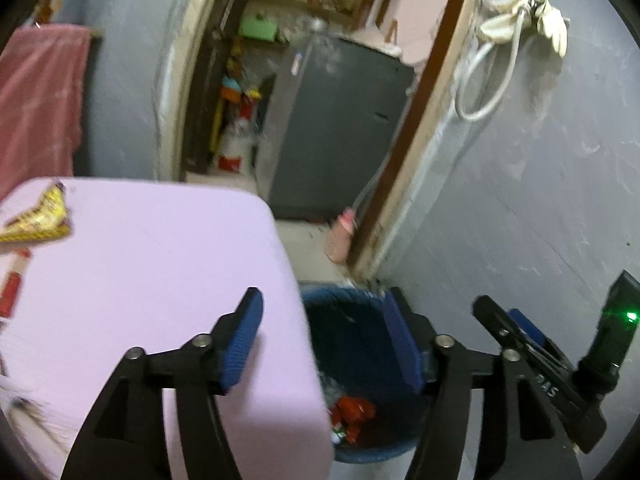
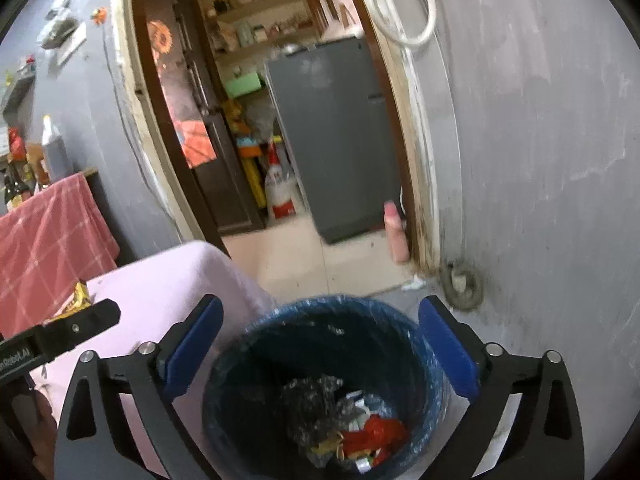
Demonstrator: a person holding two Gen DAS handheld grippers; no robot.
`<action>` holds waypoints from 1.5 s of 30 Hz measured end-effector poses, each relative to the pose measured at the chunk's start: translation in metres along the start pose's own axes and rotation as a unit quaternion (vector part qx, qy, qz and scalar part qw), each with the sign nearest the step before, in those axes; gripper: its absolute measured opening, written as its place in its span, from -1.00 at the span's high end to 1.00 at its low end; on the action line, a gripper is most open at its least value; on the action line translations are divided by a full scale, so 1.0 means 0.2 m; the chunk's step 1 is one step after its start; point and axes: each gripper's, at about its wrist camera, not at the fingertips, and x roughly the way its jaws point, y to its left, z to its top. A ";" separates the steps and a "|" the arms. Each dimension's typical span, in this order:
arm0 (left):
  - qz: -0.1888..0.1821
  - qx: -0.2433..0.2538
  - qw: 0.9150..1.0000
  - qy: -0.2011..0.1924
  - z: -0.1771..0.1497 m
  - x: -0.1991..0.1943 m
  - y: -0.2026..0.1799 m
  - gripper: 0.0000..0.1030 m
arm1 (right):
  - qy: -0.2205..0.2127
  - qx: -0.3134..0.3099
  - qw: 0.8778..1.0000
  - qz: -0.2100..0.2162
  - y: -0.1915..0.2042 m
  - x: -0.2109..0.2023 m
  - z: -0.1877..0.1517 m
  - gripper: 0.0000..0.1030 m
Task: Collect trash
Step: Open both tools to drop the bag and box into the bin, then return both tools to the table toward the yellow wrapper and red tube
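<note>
A blue trash bin (image 2: 256, 336) stands on the floor beside a pink table (image 1: 152, 264); it also shows in the left wrist view (image 1: 360, 452). Inside lie red wrappers (image 2: 376, 436) and dark crumpled plastic (image 2: 308, 404). My right gripper (image 2: 320, 344) is open and empty, directly above the bin. My left gripper (image 1: 324, 340) is open and empty, over the table's right edge and the bin. A yellow wrapper (image 1: 44, 216) and a red-and-white tube (image 1: 14, 276) lie on the table's far left. The right gripper's body (image 1: 532, 344) shows to the right.
An open doorway behind the bin leads to a room with a grey fridge (image 2: 336, 136) and shelves. A pink bottle (image 2: 396, 236) stands by the door frame. A red checked cloth (image 2: 44, 248) hangs at left. A grey wall (image 2: 540, 160) is at right.
</note>
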 end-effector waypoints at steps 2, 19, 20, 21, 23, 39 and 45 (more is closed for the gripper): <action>0.016 0.005 1.000 -0.020 0.02 -0.05 0.01 -0.40 | -0.017 -0.007 1.000 0.000 0.03 -0.03 0.02 -0.99; 0.118 0.006 0.988 -0.100 0.02 -0.36 0.28 -0.87 | -0.095 -0.050 0.994 0.028 0.35 -0.17 0.08 -1.00; 0.121 0.004 0.987 -0.102 0.02 -0.37 0.29 -0.87 | -0.097 -0.055 0.993 0.031 0.38 -0.18 0.08 -1.00; 0.125 0.001 0.987 -0.104 0.02 -0.39 0.32 -0.88 | -0.098 -0.057 0.993 0.033 0.40 -0.18 0.08 -1.00; 0.134 -0.002 0.985 -0.106 0.03 -0.43 0.37 -0.88 | -0.099 -0.063 0.992 0.040 0.45 -0.19 0.08 -1.00; 0.213 -0.037 0.969 -0.118 0.02 -0.75 0.89 -0.88 | -0.080 -0.097 0.984 0.127 0.97 -0.17 0.03 -1.00; 0.250 -0.030 0.963 -0.091 -0.04 -0.85 1.14 -0.88 | -0.050 -0.135 0.979 0.144 1.18 -0.12 -0.05 -1.00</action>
